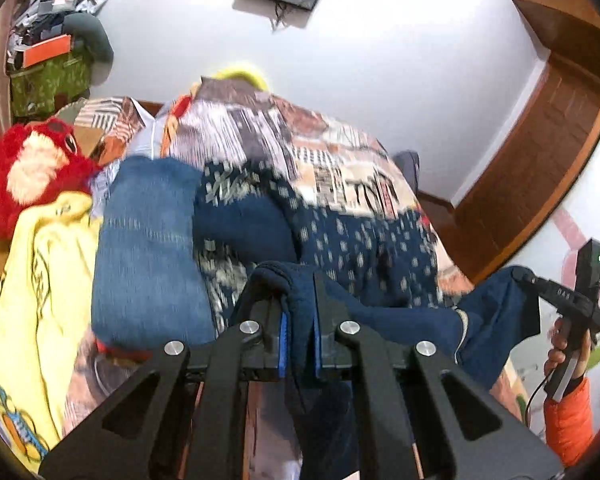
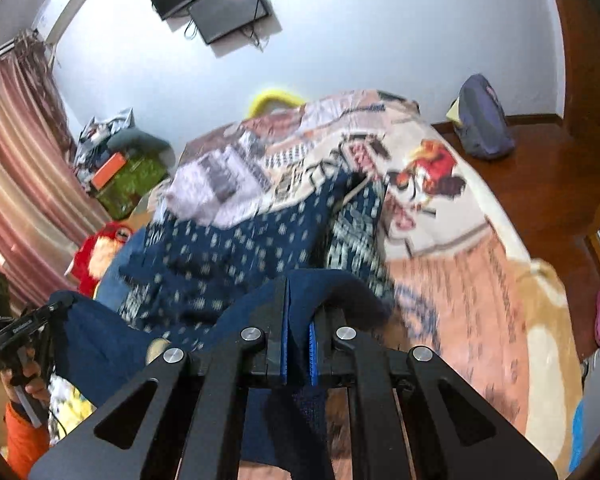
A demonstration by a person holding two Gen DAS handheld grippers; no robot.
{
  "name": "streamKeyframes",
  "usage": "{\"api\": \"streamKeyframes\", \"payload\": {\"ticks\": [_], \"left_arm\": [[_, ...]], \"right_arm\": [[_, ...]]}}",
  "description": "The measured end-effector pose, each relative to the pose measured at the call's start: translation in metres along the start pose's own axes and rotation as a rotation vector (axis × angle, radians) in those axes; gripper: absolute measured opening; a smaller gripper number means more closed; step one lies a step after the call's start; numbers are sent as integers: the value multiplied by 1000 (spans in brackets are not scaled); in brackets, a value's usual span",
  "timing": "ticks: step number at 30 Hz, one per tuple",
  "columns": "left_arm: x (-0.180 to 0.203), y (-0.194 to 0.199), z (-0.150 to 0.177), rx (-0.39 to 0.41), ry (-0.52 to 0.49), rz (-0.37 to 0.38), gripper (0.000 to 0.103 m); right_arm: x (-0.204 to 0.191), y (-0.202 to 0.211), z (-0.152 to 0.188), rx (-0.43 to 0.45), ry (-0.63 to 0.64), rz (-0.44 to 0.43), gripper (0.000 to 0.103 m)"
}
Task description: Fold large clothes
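Observation:
A large navy garment with a pale dotted pattern (image 1: 364, 240) lies spread over the bed and is lifted at its near edge. My left gripper (image 1: 300, 316) is shut on a navy hem of it. My right gripper (image 2: 298, 320) is shut on another part of the same edge (image 2: 332, 280). The cloth hangs stretched between the two. The right gripper also shows in the left wrist view (image 1: 540, 284), and the left gripper in the right wrist view (image 2: 56, 308). The garment also shows in the right wrist view (image 2: 236, 248).
A patterned bedspread (image 2: 440, 208) covers the bed. Folded blue jeans (image 1: 148, 248), a yellow cloth (image 1: 44, 280) and a red plush toy (image 1: 28, 176) lie at the left. A backpack (image 2: 482, 118) stands on the wooden floor. Cluttered boxes (image 1: 48, 68) sit by the curtain.

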State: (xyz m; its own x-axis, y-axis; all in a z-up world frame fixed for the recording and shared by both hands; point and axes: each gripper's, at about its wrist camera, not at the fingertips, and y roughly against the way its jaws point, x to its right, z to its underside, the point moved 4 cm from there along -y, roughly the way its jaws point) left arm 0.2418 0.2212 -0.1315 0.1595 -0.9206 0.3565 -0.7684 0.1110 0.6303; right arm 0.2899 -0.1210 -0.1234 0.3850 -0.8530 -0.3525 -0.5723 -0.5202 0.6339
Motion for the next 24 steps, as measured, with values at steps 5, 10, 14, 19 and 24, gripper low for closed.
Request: {"api": "streamKeyframes", "payload": {"ticks": [5,10,14,19,24], "left_arm": [[-18,-28,-37,41,57,-43,8],[-35,-78,-53,10,78,-100,9],[-43,-120,-47,-35,24,-214,9],[-59,-149,-32,-80,34,-239,12],[-62,-156,-23,-111,24,-223,13]], "right_arm": [[16,-18,-32,42,-47,16,6],[29,-52,-47,24,-53,45,6],[27,-90,-43,-27,37,149,6],[41,-129,-30,-99,67,211,7],[54,-148,-13,-177,15,232,18]]}}
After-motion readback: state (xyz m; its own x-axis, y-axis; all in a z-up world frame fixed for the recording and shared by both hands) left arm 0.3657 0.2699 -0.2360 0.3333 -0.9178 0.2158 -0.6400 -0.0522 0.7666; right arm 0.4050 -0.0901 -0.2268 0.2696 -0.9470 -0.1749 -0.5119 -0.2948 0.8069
